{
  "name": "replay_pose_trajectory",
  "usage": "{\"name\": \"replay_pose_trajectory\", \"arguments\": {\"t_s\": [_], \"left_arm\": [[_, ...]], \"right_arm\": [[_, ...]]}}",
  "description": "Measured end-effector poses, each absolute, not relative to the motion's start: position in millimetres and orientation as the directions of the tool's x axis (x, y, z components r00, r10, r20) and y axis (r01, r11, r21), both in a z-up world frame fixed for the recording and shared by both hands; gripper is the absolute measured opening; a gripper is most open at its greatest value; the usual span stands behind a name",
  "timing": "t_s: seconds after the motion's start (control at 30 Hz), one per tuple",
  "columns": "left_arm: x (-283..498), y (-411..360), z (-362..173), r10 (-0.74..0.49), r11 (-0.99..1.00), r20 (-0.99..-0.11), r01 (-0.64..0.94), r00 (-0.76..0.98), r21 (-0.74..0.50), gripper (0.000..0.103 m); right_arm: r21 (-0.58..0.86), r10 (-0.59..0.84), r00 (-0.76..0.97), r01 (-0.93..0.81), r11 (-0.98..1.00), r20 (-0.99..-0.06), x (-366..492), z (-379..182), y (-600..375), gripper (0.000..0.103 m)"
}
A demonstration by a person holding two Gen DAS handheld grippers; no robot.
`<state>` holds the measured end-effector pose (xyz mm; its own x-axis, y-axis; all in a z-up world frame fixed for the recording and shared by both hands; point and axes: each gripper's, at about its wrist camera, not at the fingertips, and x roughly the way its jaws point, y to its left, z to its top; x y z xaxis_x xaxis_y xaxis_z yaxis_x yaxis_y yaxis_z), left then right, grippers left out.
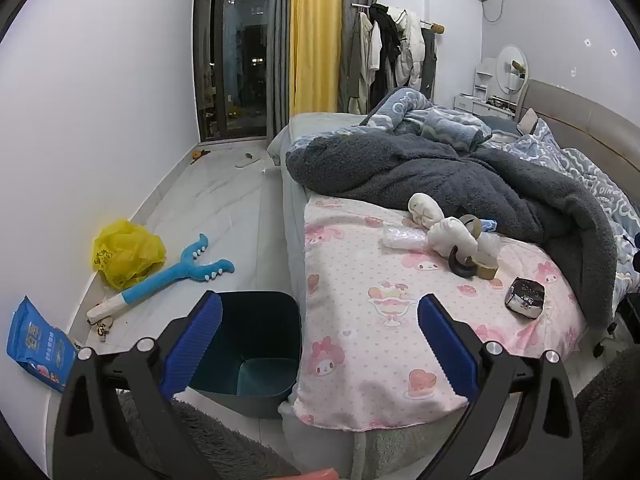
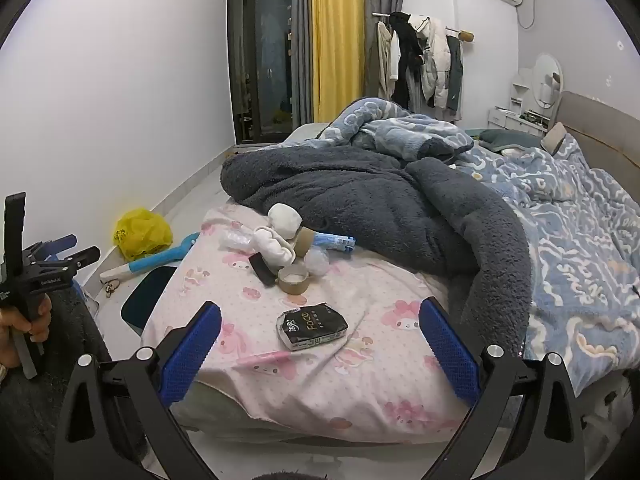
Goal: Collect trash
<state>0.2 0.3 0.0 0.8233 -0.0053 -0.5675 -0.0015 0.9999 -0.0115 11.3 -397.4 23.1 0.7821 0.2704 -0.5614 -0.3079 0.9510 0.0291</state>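
Going left to right, the dark bin [image 1: 256,344] is standing on the floor at about seven o'clock from the pink blanket [image 1: 360,280], touching the bed's edge, and it is looking empty inside. The left gripper [image 1: 320,340] is hovering with its jaws spread wide and nothing between them, straddling the bin's rim and the blanket's corner. Further right, the rubbish is sitting in a loose cluster on the blanket: a crumpled clear wrapper [image 2: 236,240], white wadded tissue [image 2: 280,228], a black tape roll [image 2: 262,268] and a brown tape roll [image 2: 294,278], a blue wrapper [image 2: 336,242] at two o'clock from the wad, and a black tissue pack [image 2: 312,328] lying apart at six o'clock from the brown roll. The right gripper [image 2: 320,340] is also gaping fully and empty, and the pack is lying nearest to it, just ahead of its fingers. Judging from this, the pack is the easiest first pick: it is probably best taken across its narrow sides, squeezing gently so the soft blanket is not being pinched along with it.
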Motion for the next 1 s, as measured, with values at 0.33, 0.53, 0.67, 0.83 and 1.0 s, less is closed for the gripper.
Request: {"name": "replay_pose_trajectory", "arguments": {"t_s": [0.33, 0.53, 0.67, 0.83, 1.0], "left_arm": [[0.1, 0.9, 0.1, -0.008, 1.0, -0.568, -0.002, 0.823, -0.017, 0.1], [0.6, 0.5, -0.3, -0.007, 1.0, -0.569, -0.001, 0.822, -0.013, 0.1], [0.0, 0.8, 0.1, -0.007, 1.0, -0.569, -0.002, 0.822, -0.014, 0.1], [0.1, 0.8, 0.0, -0.006, 1.0, -0.57, -0.002, 0.822, -0.013, 0.1], [0.2, 0.6, -0.1, -0.006, 1.0, -0.57, -0.002, 0.822, -0.012, 0.1]], "right_arm": [[0.028, 0.27, 0.781, -0.308, 0.951, -0.563, 10.4, 23.5, -397.6, 0.1], [0.031, 0.271, 0.781, -0.308, 0.951, -0.563, 10.6, 23.6, -398.5, 0.1], [0.027, 0.27, 0.78, -0.309, 0.951, -0.564, 10.9, 23.2, -397.5, 0.1], [0.028, 0.269, 0.78, -0.308, 0.951, -0.564, 11.0, 23.2, -397.5, 0.1], [0.027, 0.269, 0.78, -0.308, 0.951, -0.565, 11.0, 23.1, -397.2, 0.1]]}}
